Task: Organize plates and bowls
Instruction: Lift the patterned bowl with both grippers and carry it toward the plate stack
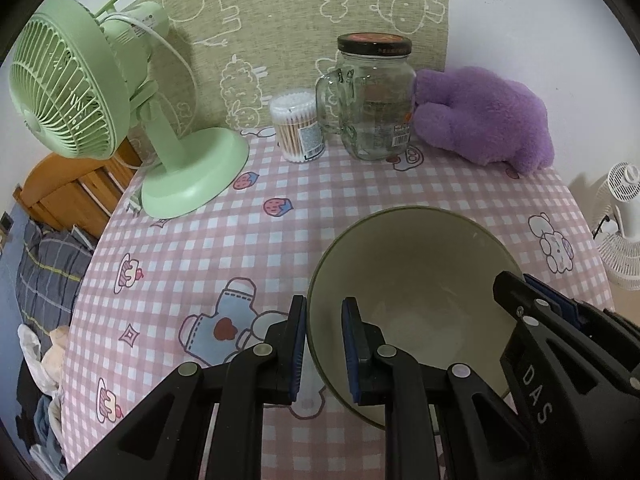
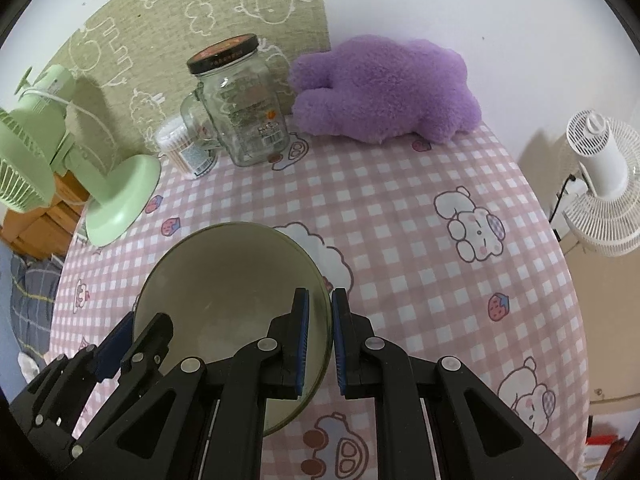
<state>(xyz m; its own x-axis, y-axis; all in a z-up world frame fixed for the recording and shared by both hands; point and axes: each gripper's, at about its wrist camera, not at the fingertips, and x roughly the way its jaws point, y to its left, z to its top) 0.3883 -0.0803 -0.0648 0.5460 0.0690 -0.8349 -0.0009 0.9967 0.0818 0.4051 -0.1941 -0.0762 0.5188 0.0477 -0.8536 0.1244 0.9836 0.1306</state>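
Standing at the far left of the pink checked tablecloth (image 1: 280,240), a mint-green desk fan (image 1: 76,80) tilts on its round base, its white cord trailing behind. To its right, against the wall, sits a clear tub of cotton swabs (image 1: 298,126), just beside a glass mug-jar (image 1: 374,98) with a black lid, its handle turned toward the swabs. Right of the jar lies a fluffy purple plush toy (image 1: 484,120), touching the glass. Off the table's right edge, a white fan (image 2: 604,176) stands well apart on the floor side.

Nearer, a single olive-green bowl (image 1: 412,280) with a pale inside rests between the two tools. The left gripper (image 1: 324,352) straddles the bowl's left rim, one blue pad (image 1: 297,352) outside the wall and the other inside; a gap shows between the inner pad and the rim, so I cannot tell whether it grips yet. The right gripper (image 2: 319,352) takes the opposite rim (image 2: 326,320), its pads drawn nearly together on either side of the wall, pinching it. Whether the bowl's foot touches the cloth is hidden.
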